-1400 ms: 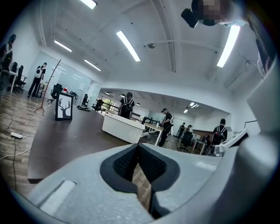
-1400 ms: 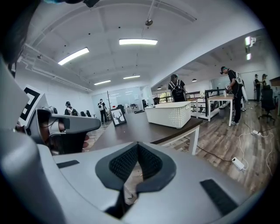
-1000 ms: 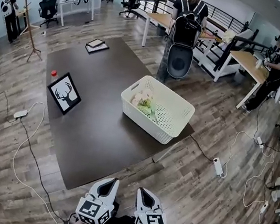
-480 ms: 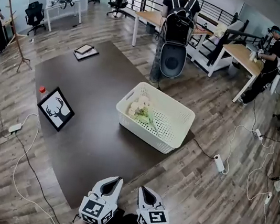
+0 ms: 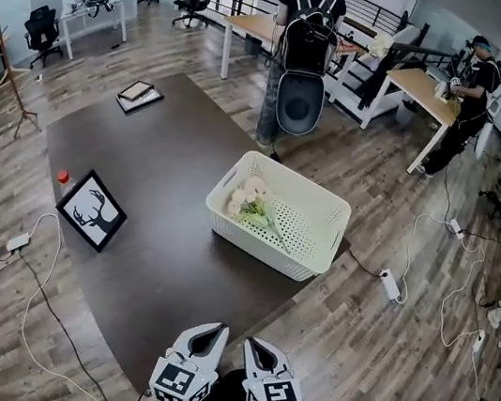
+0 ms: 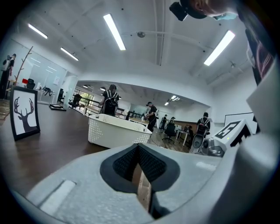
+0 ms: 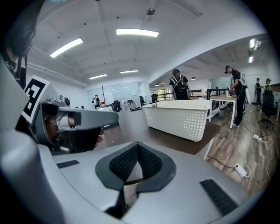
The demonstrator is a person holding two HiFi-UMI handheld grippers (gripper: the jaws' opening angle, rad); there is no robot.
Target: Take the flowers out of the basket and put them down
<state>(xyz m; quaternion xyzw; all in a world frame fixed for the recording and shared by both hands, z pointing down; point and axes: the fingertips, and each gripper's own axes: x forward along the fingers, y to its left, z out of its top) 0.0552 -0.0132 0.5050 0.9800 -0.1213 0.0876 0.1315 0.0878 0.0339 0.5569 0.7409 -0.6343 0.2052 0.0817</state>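
- The left claw (image 5: 213,331) and right claw (image 5: 254,345) sit side by side at the near edge of the desk, tips pointing far. Each has a pale grey moulded shell, dark ribbed pads and a cube of black-and-white square markers on its back.
- Both claws are clenched: the ribbed pads of each meet at the tip, with nothing between them.
- The desk (image 5: 159,261) is a broad, flat, dark brown matte slab. It stands on a floor of wood-grain planks (image 5: 367,357).
- At the desk's left edge lies a square black-framed picture (image 5: 90,210) with a black antlered head on white. A small red-capped thing (image 5: 64,177) is just beside its far corner.
- Right of centre stands the basket (image 5: 265,253), well apart from both claws. It is a white plastic rectangle with rounded corners, walls pierced by rows of small holes and a slot handle in its left end.
- The flowers (image 5: 252,203) lie inside the basket at its left end. Round cream blooms bunch at the far left, with green leaves under them. Their long axis runs diagonally, the thin stem pointing near and right across the basket floor.
- Far left on the desk lie two flat dark rectangular things (image 5: 138,95).
- Beyond the basket stands a person (image 5: 308,24) in dark clothes with a black backpack.
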